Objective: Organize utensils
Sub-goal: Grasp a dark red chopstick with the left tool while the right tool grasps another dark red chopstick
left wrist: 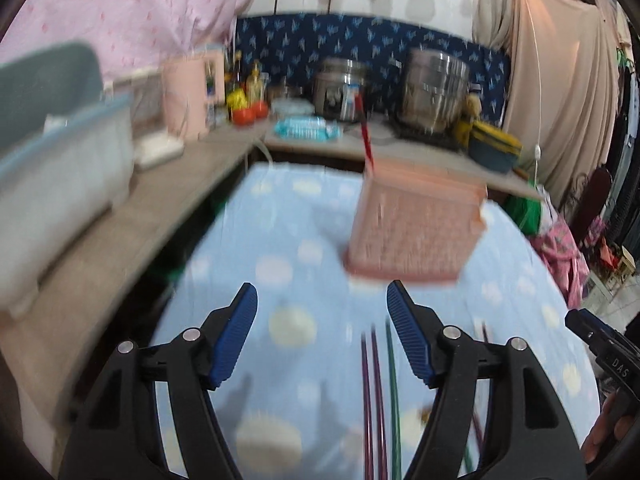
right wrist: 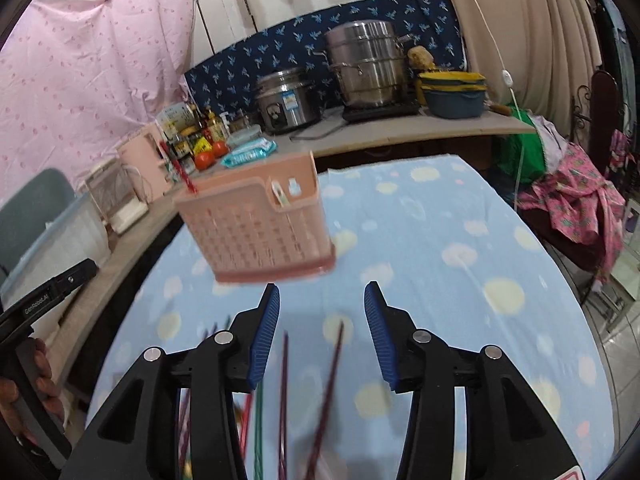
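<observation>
A pink plastic utensil basket [left wrist: 416, 228] [right wrist: 260, 224] stands on the blue spotted tablecloth [left wrist: 304, 264] [right wrist: 440, 248], with one red chopstick [left wrist: 366, 140] [right wrist: 182, 174] sticking out of it. Several coloured chopsticks [left wrist: 378, 400] [right wrist: 320, 392], maroon, green and red, lie loose on the cloth near me. My left gripper [left wrist: 322, 300] is open and empty, just short of the basket, above the chopsticks. My right gripper [right wrist: 321, 300] is open and empty, in front of the basket, over the maroon chopsticks.
A counter [right wrist: 400, 128] behind the table holds a rice cooker [right wrist: 286, 100], a steel steamer pot [right wrist: 366, 68], stacked bowls [right wrist: 454, 94], bottles, tomatoes [right wrist: 208, 156] and a wipes pack. A clear storage box [left wrist: 60, 188] sits on the left shelf. Clothes [right wrist: 576, 200] lie at right.
</observation>
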Demonstrator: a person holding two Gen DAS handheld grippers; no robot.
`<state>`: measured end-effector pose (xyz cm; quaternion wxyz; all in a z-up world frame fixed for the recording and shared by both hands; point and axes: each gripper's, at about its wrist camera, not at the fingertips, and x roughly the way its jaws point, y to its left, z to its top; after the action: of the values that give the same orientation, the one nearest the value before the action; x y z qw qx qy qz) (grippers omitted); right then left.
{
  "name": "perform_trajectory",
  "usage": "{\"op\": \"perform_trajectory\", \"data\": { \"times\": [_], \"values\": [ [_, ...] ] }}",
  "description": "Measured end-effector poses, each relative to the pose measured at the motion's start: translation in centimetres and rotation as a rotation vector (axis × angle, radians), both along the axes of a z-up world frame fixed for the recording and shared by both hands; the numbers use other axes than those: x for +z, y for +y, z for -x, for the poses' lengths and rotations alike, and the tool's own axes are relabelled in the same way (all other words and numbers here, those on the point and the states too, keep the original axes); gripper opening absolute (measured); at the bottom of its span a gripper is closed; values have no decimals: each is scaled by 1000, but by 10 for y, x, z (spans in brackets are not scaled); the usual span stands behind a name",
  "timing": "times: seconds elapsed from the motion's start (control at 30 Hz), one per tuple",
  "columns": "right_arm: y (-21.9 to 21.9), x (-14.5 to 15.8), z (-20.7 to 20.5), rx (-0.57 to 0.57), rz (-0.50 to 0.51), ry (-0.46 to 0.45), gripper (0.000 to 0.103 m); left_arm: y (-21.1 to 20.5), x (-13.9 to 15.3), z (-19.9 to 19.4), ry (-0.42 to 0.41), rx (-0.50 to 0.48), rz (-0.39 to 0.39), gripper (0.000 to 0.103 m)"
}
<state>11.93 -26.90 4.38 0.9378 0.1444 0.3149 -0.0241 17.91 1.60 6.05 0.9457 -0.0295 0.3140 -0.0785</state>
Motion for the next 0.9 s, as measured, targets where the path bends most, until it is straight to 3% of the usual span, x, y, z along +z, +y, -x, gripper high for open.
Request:
{"op": "perform_trajectory", "data": {
  "times": [0.33, 0.63, 0.9],
  "values": [
    [23, -53, 75, -24, 28, 137, 44, -1, -63, 74, 113, -17, -71, 64],
    [51, -86, 91, 9, 26, 205, 43, -4, -92, 105, 176, -33, -81, 64],
    [61, -90, 84, 20, 45, 208, 28, -10, -97, 112, 188, -45, -81, 64]
  ]
}}
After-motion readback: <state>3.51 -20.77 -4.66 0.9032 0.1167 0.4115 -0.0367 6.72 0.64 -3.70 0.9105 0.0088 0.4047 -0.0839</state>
